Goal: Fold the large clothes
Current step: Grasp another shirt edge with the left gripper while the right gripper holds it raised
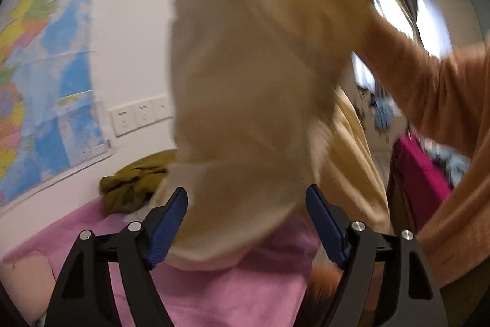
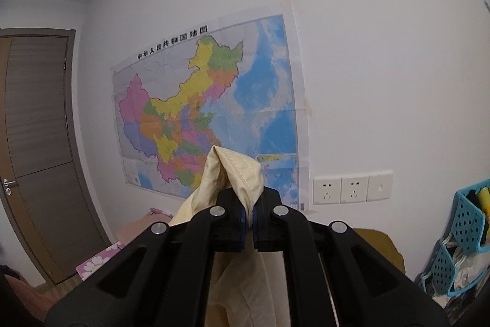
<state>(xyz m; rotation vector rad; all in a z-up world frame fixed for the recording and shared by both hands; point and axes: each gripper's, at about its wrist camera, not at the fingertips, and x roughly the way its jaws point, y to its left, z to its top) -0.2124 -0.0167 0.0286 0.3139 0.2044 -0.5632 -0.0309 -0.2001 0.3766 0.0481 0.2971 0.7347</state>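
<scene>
Your right gripper (image 2: pixel 248 218) has its jaws pressed together on a hemmed fold of the cream garment (image 2: pixel 235 173). A peak of the fabric stands up just above the fingertips, and the rest hangs down beneath the gripper body. Behind it a map (image 2: pixel 208 106) is on the white wall, with wall sockets (image 2: pixel 352 189) to its right, a brown door (image 2: pixel 36 143) at the left and a blue perforated basket (image 2: pixel 468 222) at the right edge.

Your left gripper (image 1: pixel 246 222) is spread wide with nothing between its blue pads (image 1: pixel 167 226). The cream garment (image 1: pixel 254 75) hangs blurred in the air just in front of and above it, its lower edge dipping between the open fingers; I cannot tell whether it touches them. Below lies a pink bedsheet (image 1: pixel 245 290), with an olive garment (image 1: pixel 131 183) crumpled farther back. Your orange sleeve (image 1: pixel 438 100) reaches up on the right.
</scene>
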